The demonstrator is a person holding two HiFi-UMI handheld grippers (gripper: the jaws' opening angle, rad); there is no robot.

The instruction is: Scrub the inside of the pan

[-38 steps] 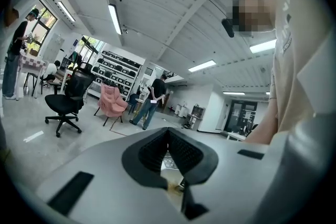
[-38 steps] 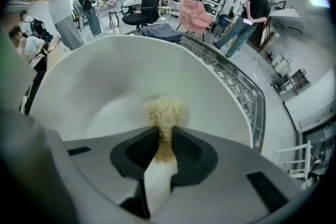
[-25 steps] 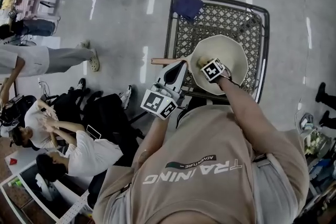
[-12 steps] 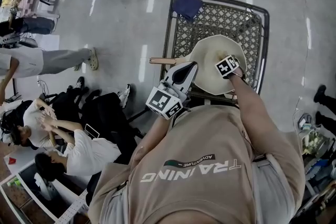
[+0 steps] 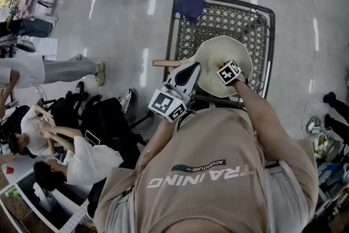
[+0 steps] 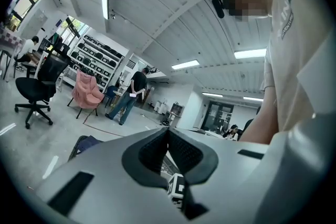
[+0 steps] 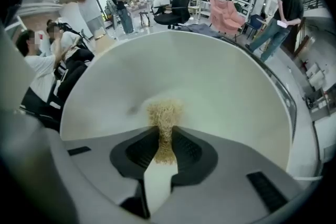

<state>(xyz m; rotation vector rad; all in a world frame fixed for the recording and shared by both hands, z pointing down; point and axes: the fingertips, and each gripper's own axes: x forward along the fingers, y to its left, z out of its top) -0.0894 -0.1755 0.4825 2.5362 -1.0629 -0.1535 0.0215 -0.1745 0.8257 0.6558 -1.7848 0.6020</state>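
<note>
**A:** Where's the pan?

**B:** The pan (image 5: 218, 49) is on the table (image 5: 240, 16), with its handle (image 5: 166, 63) pointing left.

**A:** And the tools?

**B:** The right gripper (image 7: 164, 139) is part-way closed and pinches a scourer (image 7: 164, 113). The scourer's frayed end presses on the pan's floor, near the middle. The left gripper (image 6: 168, 131) has its jaws together, with nothing visible between them. It sits over the pan's handle, but I can't tell whether it touches.

**A:** How far along?

**B:** Mid-scrub, I'd judge. The inside of the pan looks mostly pale and clean. There's a faint grey smudge (image 7: 131, 110) just left of the scourer, and the pan's walls probably need passes too.
</note>
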